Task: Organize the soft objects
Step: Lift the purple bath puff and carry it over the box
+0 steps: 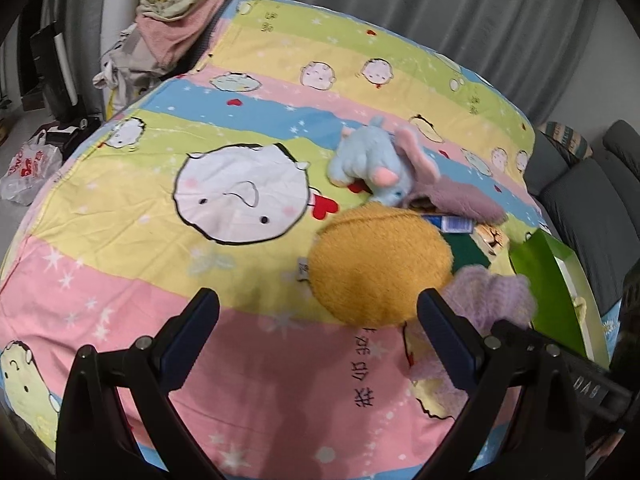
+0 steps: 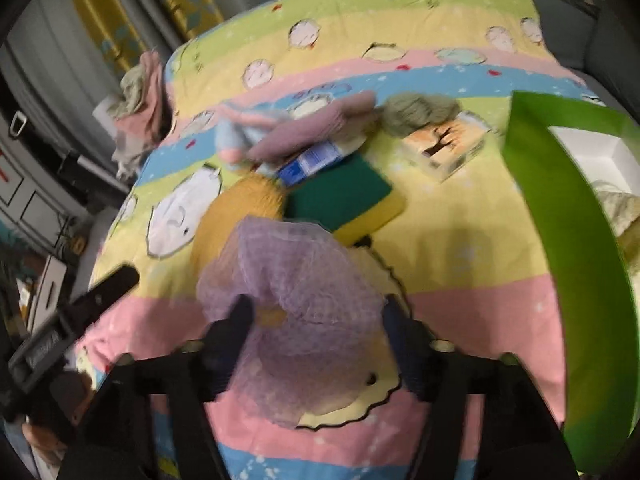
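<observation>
Your right hand-held gripper [image 2: 316, 320] straddles the purple mesh pouf [image 2: 296, 280] with jaws apart, left hand-held gripper [image 1: 320, 312] open and empty — the green box [image 2: 568, 240] holds little, while most soft things are still on the bed [image 1: 120, 280]

Right hand-held gripper [image 2: 314, 312] over a striped cartoon bedspread [image 2: 460, 248], jaws apart either side of a lilac mesh bath pouf [image 2: 296, 292]; contact with the pads lost in blur. Beyond it, an orange plush cushion [image 2: 240, 212] beside a green-and-yellow sponge [image 2: 348, 204]. Green box [image 2: 560, 220] at right, left hand-held gripper [image 2: 108, 284] at left.
</observation>
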`<state>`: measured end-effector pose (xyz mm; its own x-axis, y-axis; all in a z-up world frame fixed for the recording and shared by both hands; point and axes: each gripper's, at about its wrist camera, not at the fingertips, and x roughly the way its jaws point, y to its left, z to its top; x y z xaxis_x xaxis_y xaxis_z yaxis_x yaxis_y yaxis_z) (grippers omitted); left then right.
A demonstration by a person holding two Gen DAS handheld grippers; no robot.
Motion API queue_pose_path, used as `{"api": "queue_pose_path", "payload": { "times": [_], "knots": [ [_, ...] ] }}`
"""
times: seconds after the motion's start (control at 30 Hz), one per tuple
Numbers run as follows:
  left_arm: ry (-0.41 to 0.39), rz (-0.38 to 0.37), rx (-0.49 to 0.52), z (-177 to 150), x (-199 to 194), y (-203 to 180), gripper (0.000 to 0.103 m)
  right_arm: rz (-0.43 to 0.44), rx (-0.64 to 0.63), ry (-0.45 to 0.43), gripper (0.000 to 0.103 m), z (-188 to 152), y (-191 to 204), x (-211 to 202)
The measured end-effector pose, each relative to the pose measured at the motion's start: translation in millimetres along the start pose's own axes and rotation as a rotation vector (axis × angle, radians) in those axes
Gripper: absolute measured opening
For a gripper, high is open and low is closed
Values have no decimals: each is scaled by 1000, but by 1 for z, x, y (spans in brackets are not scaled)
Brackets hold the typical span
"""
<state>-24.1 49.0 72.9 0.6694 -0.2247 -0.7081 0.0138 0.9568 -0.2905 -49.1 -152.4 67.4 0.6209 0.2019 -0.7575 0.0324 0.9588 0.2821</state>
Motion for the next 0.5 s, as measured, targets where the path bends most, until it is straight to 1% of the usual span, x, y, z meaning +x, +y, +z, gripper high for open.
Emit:
{"api": "queue_pose_path", "payload": {
  "times": [0.13, 0.2, 0.27, 0.37, 0.5],
  "knots": [
    [8, -45, 10, -3, 1, -8, 98, -1, 13, -41, 78, 8, -7, -13],
    [23, -84, 16, -5, 2, -13, 98, 0, 25, -55, 81, 9, -10, -19],
    [48, -129, 20, -7, 6, -19, 96, 11, 43, -67, 82, 13, -16, -21],
    [86, -195, 26, -12, 12, -29, 92, 23, 72, -44, 82, 21, -18, -16],
    [129, -272, 44, -21, 20, -43, 85, 80, 31, 3, 82, 37, -9, -6]
  ]
}}
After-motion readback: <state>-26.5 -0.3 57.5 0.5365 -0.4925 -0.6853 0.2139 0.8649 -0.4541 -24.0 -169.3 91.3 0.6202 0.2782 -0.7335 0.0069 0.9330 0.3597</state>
